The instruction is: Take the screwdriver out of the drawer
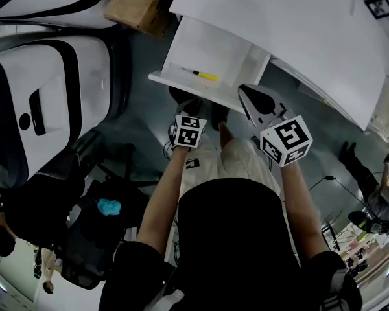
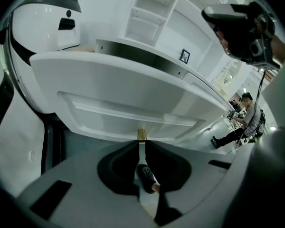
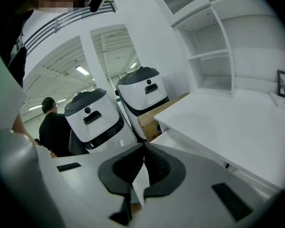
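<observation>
Head view shows the screwdriver (image 1: pixel 204 76) lying flat and alone in the open white drawer (image 1: pixel 181 83) under the desk (image 1: pixel 298 31), yellow handle to the right, thin dark shaft to the left; nothing else is seen in the drawer. It looks light and rigid, and its smooth handle may roll or slip, so the thicker handle is probably the better place to grip than the shaft. The left tool (image 2: pixel 141 144) is closed to a narrow slot with the brass drawer knob (image 2: pixel 141 135) caught at its tips. The right tool (image 3: pixel 143 148) is closed and empty, beside the drawer's right end.
</observation>
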Tool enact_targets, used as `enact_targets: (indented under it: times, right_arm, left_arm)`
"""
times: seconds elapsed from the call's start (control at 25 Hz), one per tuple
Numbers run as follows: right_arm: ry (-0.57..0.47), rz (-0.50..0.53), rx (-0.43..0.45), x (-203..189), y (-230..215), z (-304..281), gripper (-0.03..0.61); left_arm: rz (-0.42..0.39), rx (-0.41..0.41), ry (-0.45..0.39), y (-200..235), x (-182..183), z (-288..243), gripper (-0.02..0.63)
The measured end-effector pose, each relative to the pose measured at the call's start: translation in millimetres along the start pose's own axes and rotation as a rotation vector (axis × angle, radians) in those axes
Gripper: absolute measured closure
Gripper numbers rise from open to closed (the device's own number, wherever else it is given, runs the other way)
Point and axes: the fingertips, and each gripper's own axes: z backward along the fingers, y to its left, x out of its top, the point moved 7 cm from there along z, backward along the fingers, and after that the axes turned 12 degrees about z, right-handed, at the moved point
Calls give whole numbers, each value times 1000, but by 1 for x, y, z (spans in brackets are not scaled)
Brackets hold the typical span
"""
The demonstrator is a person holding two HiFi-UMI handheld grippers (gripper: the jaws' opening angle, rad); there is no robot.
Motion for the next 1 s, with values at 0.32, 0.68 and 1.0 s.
enact_targets:
  times: [0.32,0.68,1.0]
  right_arm:
    - [96,110,45,-12,-13,-41,560]
    - [269,213,138,-47,-35,-102,528]
    - [444,292,266,-96,-37,-160,496]
  left_arm:
    - [-21,-8,-76,2,21,58,583]
    - [15,-55,-168,0,56,98,584]
    - [11,-65,-193,7,80,108,584]
